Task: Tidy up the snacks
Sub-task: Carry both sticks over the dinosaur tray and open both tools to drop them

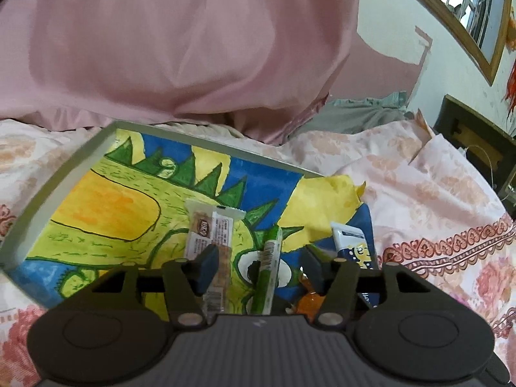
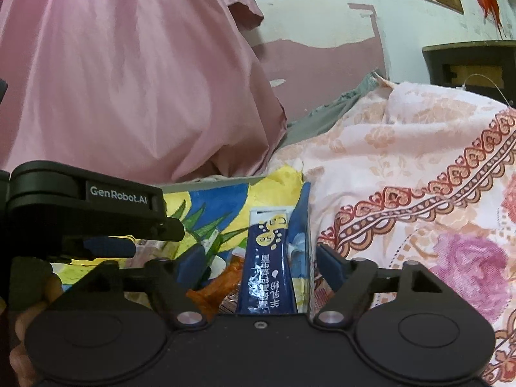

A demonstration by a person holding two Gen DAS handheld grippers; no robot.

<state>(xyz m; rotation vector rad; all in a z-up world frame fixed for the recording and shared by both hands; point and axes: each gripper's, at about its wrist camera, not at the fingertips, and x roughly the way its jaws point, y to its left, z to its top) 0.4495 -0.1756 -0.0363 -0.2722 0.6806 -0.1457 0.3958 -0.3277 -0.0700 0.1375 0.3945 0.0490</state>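
Several snacks lie on a painted dinosaur board (image 1: 106,206) on the bed. In the left wrist view my left gripper (image 1: 258,266) is open low over the board. A green stick pack (image 1: 267,274) lies between its jaws, and a white and brown bar (image 1: 209,242) lies under its left finger. An orange wrapper (image 1: 308,301) and a blue and white sachet (image 1: 351,245) lie to the right. In the right wrist view my right gripper (image 2: 262,262) is open around the blue and white sachet (image 2: 269,264), with the orange wrapper (image 2: 222,285) beside it. The left gripper's body (image 2: 87,206) shows at the left.
A flowered pink bedsheet (image 1: 419,193) covers the bed around the board. A large pink cloth (image 1: 161,48) hangs close behind the board. A dark wooden cabinet (image 2: 471,64) stands at the far right by the wall. A person's hand (image 2: 29,322) shows at the lower left.
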